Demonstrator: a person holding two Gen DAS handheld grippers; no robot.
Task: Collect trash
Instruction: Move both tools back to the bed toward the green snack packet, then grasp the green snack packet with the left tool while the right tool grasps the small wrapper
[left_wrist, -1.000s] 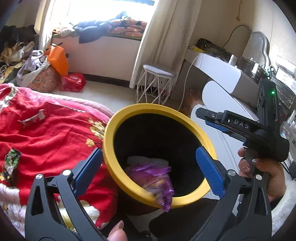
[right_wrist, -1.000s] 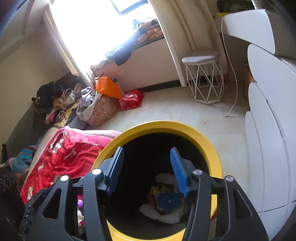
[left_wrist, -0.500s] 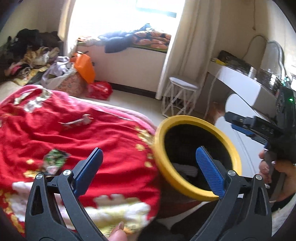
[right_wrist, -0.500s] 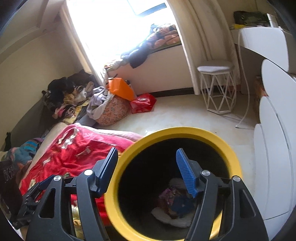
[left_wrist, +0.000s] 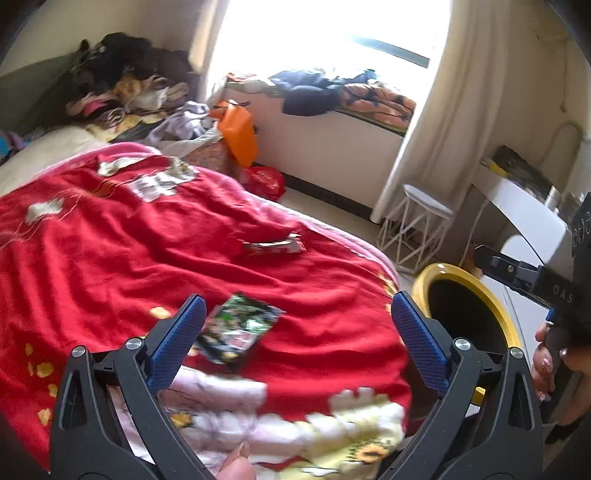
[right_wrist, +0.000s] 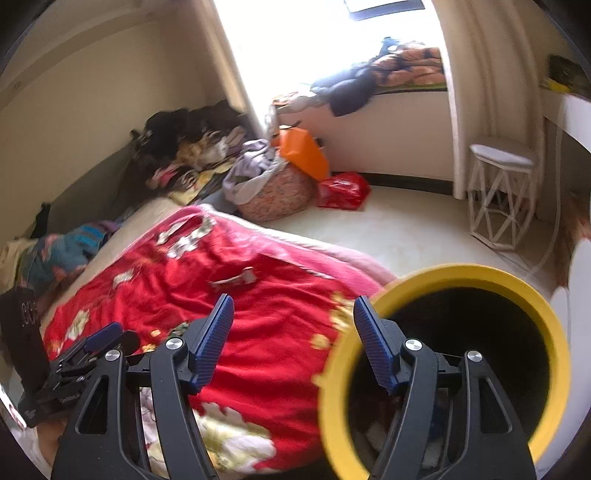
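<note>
A yellow-rimmed black bin (left_wrist: 467, 295) (right_wrist: 461, 354) stands beside the bed. On the red blanket (left_wrist: 129, 258) lie a green and black snack wrapper (left_wrist: 238, 326) and a small red and silver wrapper (left_wrist: 273, 246), also in the right wrist view (right_wrist: 234, 279). My left gripper (left_wrist: 295, 332) is open and empty, just above the green wrapper. My right gripper (right_wrist: 293, 339) is open and empty, over the bin's left rim and the blanket edge. Trash lies in the bin bottom.
A white wire stool (left_wrist: 417, 225) stands by the curtain. A laundry basket (right_wrist: 277, 192) with an orange bag (right_wrist: 301, 151) and a red bag (right_wrist: 341, 190) sit on the floor. A white desk (left_wrist: 528, 206) is at the right. Clothes pile on the bed's far side.
Both grippers have swung left from over the bin toward the bed. The purple wrapper is no longer at the rim. The green wrapper now lies between my left fingers.
</note>
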